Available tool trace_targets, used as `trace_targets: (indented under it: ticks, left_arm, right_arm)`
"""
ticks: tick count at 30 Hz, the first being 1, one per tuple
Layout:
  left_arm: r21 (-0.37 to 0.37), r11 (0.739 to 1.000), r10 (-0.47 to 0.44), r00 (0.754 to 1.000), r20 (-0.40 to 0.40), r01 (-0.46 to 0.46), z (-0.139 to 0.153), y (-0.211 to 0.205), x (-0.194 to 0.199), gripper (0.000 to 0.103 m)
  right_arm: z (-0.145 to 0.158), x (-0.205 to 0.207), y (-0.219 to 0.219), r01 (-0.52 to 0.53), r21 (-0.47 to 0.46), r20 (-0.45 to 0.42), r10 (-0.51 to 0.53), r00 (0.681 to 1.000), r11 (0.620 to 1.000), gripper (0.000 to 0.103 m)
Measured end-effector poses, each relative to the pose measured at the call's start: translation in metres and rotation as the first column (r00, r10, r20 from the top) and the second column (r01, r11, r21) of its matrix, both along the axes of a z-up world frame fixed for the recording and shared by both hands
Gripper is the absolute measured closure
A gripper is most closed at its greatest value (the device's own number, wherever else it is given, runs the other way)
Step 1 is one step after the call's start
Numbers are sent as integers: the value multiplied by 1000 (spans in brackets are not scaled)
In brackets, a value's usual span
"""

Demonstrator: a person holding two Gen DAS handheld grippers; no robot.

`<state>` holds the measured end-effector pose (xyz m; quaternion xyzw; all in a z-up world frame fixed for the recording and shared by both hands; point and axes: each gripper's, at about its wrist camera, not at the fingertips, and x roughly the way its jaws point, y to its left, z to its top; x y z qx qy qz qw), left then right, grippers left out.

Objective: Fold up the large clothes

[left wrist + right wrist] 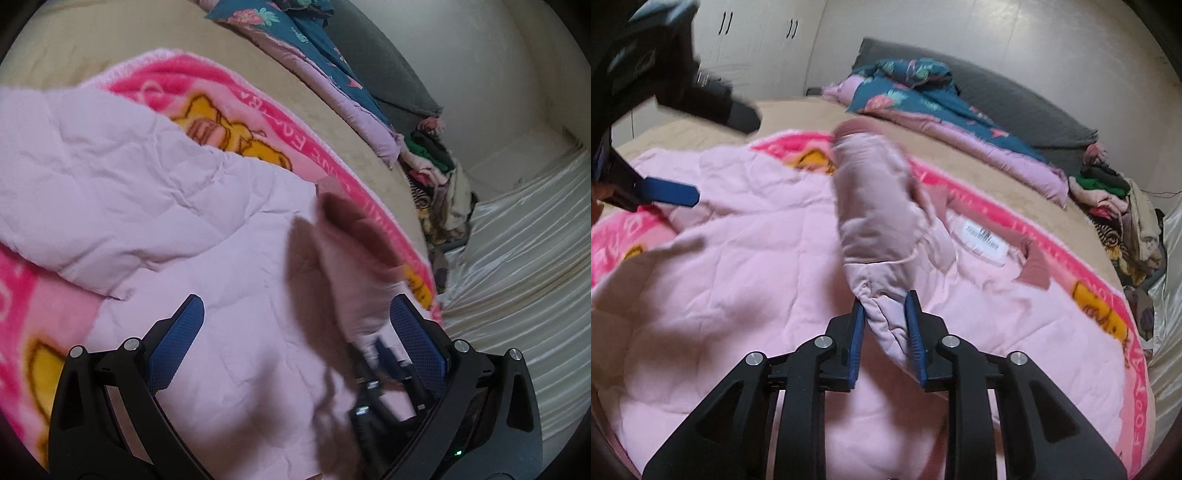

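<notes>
Across the near half of the bed (798, 110), a pale pink quilted jacket (746, 258) is lying spread open on a bright pink cartoon blanket (1108, 306), lining up, its white label (980, 242) and dusty-rose collar (1034, 269) showing toward the right. The right claw (886, 314) is holding the end of one sleeve (875, 206) between its blue pads (914, 332) — the jaws are standing only narrowly apart, with the bunched fabric filling the gap — and the sleeve is arching up and away toward the far side, probably so it can be laid inward across the jacket's body as a first fold. The left claw (295, 325) is hovering over the jacket with its jaws wide apart and nothing gripped; in the left wrist view the lifted sleeve and the other claw are blurring just inside its right finger. It seems to be waiting there to pin or smooth the body while the sleeve is being brought over. Along the far edge, a teal floral quilt (908, 92) and a heap of other clothes (1108, 192) are sitting well apart from the work — likely kept clear so the jacket can be folded flat.
</notes>
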<state>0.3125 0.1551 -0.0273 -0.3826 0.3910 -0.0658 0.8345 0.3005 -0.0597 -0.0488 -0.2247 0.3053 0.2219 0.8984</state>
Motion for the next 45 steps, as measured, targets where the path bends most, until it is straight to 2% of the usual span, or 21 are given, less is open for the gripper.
trace_targets:
  ticks: [1, 2, 3, 4, 5, 8, 11, 14, 15, 16, 17, 19, 22, 26, 29, 32, 35, 40, 45]
  left_arm:
    - [-34, 999, -7, 1000, -2, 7, -4, 1, 1, 8]
    - [-61, 998, -16, 1000, -8, 15, -10, 0, 3, 8]
    - [-63, 998, -18, 1000, -10, 18, -12, -1, 4, 8]
    - [-61, 998, -26, 1000, -12, 25, -16, -4, 6, 8]
    - [-65, 997, -35, 999, -20, 34, -20, -7, 7, 8]
    - [-105, 991, -82, 996, -37, 77, -32, -22, 12, 9]
    - [-62, 993, -108, 992, -63, 104, -42, -40, 16, 10]
    - [-11, 992, -125, 990, -64, 124, -49, -52, 19, 24]
    - [22, 991, -130, 990, -60, 132, -49, -57, 20, 36]
    - [69, 988, -136, 988, -68, 141, -49, -63, 22, 55]
    - [117, 983, -133, 988, -79, 142, -50, -67, 24, 59]
    - [145, 976, -155, 987, -51, 160, -51, -70, 26, 78]
    - [196, 966, -167, 986, -19, 167, -44, -73, 23, 85]
    - [294, 945, -164, 985, 46, 144, -16, -74, 13, 87]
    - [334, 933, -149, 988, 29, 131, -19, -71, 15, 87]
    - [318, 938, -141, 990, -17, 139, -34, -65, 18, 86]
    - [333, 932, -138, 990, -36, 142, -41, -66, 18, 85]
    - [347, 927, -137, 989, -47, 145, -42, -66, 16, 80]
    - [366, 918, -141, 989, -50, 150, -41, -71, 14, 78]
  right_arm:
    - [-2, 0, 1, -4, -7, -9, 4, 1000, 1000, 71]
    - [-3, -1, 3, -17, 1, -24, 17, 1000, 1000, 59]
    - [-3, -3, 3, -24, 10, -26, 24, 999, 1000, 50]
    - [-2, -5, 2, -28, 16, -19, 28, 999, 999, 46]
    - [1, -7, 0, -27, 29, -18, 28, 999, 999, 36]
    - [11, -9, -18, -10, 125, -63, 18, 998, 992, 33]
    - [19, -11, -44, 42, 183, -88, -26, 996, 982, 33]
    - [25, -11, -79, 119, 206, -100, -100, 990, 971, 33]
    - [25, -11, -89, 142, 207, -104, -123, 987, 968, 33]
    - [25, -12, -104, 185, 198, -105, -167, 980, 962, 33]
    - [24, -12, -115, 212, 192, -107, -195, 975, 958, 33]
    - [24, -15, -142, 271, 199, -114, -252, 961, 942, 33]
    - [22, -14, -173, 353, 195, -120, -335, 935, 915, 33]
    - [28, -8, -216, 461, 225, -124, -444, 887, 858, 33]
    - [29, 3, -228, 502, 228, -140, -483, 865, 834, 33]
    - [25, 14, -232, 511, 237, -179, -480, 859, 826, 33]
    - [18, 27, -232, 523, 228, -224, -479, 849, 821, 33]
    - [-11, 41, -245, 607, 203, -357, -519, 776, 768, 32]
    - [-23, 41, -242, 628, 190, -358, -543, 760, 754, 32]
